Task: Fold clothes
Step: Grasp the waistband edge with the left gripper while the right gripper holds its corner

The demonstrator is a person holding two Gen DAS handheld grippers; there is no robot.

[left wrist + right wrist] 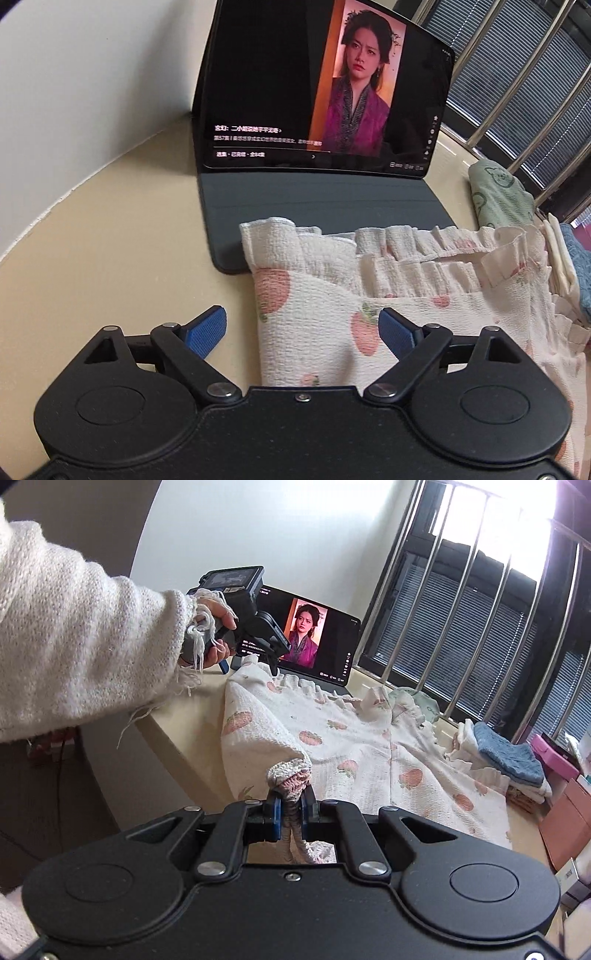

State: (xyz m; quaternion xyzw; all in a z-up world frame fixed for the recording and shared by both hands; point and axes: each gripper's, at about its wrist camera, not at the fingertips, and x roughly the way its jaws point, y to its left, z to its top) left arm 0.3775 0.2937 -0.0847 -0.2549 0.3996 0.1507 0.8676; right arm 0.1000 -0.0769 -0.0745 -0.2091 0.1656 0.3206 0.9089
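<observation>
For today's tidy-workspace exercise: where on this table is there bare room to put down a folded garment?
Free: the beige table left of the strawberry garment and tablet. Crowded: the right, with folded cloths by the window bars.

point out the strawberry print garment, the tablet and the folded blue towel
strawberry print garment [314,295]: left wrist view, on its flat cloth below the ruffles
tablet [266,92]: left wrist view, on the dark part of its screen
folded blue towel [506,753]: right wrist view, on its top face

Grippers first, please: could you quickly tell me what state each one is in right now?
Left tool: open, holding nothing, pads either side of the strawberry-print garment edge.
Right tool: shut on a bunched corner of that garment.
</observation>
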